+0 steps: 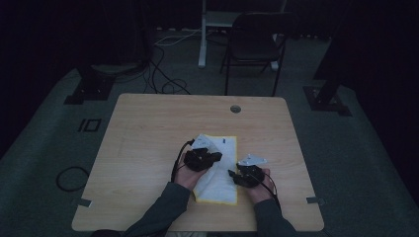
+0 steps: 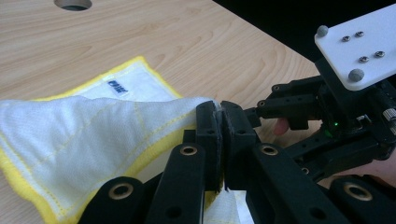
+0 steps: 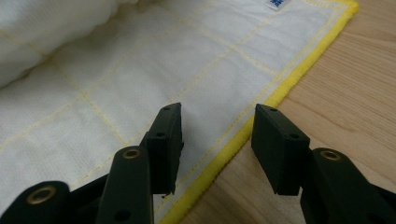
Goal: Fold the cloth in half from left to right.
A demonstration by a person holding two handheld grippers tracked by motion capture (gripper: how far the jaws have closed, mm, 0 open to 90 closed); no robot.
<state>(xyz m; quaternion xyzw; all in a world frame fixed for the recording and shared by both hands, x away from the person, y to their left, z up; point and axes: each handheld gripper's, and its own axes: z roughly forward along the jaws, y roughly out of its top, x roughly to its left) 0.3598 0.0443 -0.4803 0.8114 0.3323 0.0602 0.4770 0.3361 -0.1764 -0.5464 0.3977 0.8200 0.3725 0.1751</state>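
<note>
Pinching a corner of the one white cloth with yellow edging, the left gripper holds its jaws clamped on the fabric, lifting that corner over the rest of the cloth. The right gripper hovers with jaws apart, straddling the cloth's yellow hem on the wooden table. Two grippers, one cloth.
</note>
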